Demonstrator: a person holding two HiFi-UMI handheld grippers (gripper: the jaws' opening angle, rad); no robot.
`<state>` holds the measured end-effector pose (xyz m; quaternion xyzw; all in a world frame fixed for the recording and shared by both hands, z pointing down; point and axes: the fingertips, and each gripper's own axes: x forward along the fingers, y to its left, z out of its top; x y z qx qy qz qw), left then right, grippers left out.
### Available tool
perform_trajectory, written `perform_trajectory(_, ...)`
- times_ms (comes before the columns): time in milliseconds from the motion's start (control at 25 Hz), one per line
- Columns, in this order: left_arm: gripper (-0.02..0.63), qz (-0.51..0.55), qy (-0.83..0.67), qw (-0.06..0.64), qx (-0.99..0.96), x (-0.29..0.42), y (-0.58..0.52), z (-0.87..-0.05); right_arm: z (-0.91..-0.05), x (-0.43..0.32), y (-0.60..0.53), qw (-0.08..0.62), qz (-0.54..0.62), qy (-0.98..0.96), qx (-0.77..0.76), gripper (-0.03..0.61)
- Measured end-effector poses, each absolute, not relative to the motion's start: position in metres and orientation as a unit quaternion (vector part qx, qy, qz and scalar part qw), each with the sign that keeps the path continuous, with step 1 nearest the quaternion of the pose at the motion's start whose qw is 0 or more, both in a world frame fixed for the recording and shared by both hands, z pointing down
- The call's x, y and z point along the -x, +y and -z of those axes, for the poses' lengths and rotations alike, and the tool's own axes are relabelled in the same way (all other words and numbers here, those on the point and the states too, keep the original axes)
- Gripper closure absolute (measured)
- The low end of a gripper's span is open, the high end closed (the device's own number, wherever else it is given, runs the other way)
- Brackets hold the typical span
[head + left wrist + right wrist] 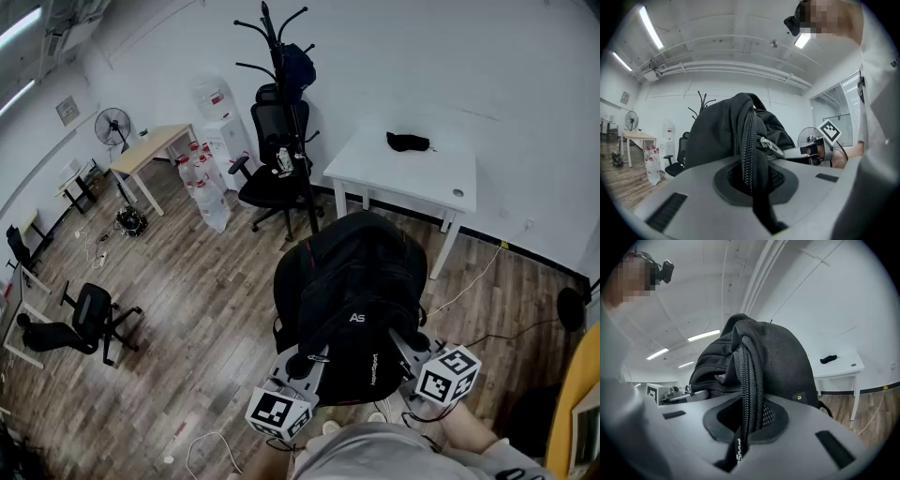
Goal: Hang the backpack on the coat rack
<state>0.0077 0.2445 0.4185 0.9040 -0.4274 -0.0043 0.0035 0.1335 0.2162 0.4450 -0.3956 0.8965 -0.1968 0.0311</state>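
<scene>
A black backpack [354,300] hangs in the air in front of me, held from both sides. My left gripper [305,367] is shut on the backpack's zippered edge [749,154], which runs straight down between its jaws. My right gripper [405,354] is shut on the other side, pinching a zippered fold [749,390]. The black coat rack [286,103] stands farther off by the back wall, left of the white table, with a dark item on one upper hook. The rack's hooks [702,101] show behind the backpack in the left gripper view.
A black office chair [272,155] stands right at the coat rack's foot. A white table [412,169] with a small dark object is to its right. Water bottles [202,183] and a dispenser stand to the left, another chair [84,323] at far left. Cables lie on the wooden floor.
</scene>
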Motion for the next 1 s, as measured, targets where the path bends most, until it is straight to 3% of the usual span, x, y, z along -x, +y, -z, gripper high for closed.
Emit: perform_trajectory(1000, 0.604, 0.024, -0.412, -0.011, -0.911, 0.017, 0.249, -0.402, -0.426, -0.110, 0.222, 0.036, 0.179, 0.895, 0.408, 0.557)
